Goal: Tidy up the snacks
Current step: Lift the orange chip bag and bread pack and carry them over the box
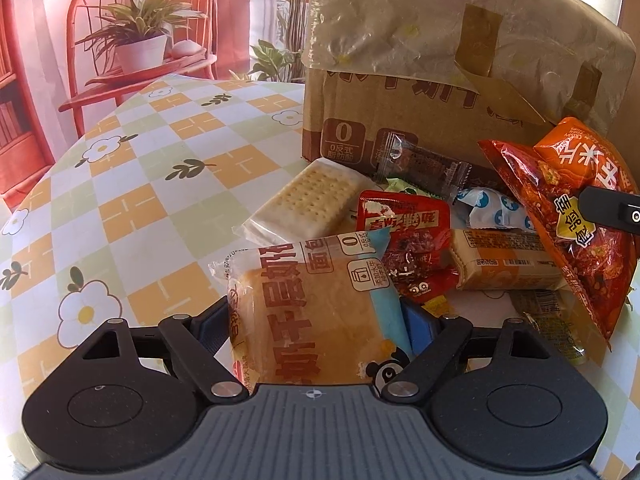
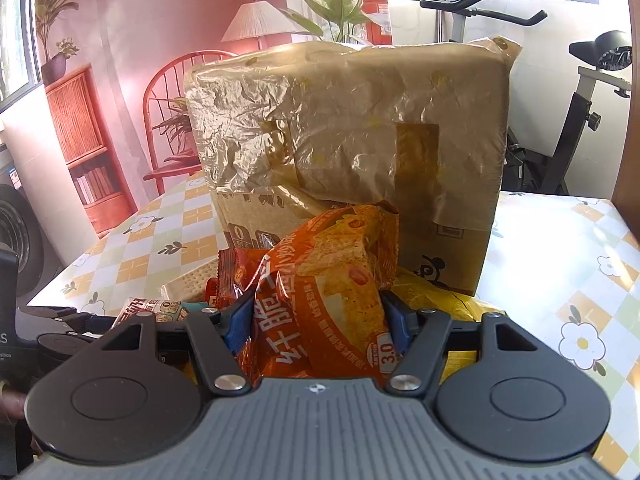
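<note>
My left gripper (image 1: 316,320) is shut on a wrapped bread packet (image 1: 316,304) with orange lettering, held at the front of a snack pile. My right gripper (image 2: 316,320) is shut on an orange crisp bag (image 2: 320,276), raised above the pile; the same bag (image 1: 576,216) shows at the right in the left wrist view. A cracker pack (image 1: 308,200), a red sachet (image 1: 404,224), a dark wrapped bar (image 1: 424,164), a blue-and-white packet (image 1: 492,208) and an orange wafer pack (image 1: 508,260) lie on the table. A taped cardboard box (image 1: 440,60) stands behind them.
The checked tablecloth (image 1: 132,200) covers the table. A red chair with a potted plant (image 1: 140,40) stands beyond the far edge. An exercise bike (image 2: 580,120) stands behind the table at the right. A yellow packet (image 2: 440,300) lies under the right gripper.
</note>
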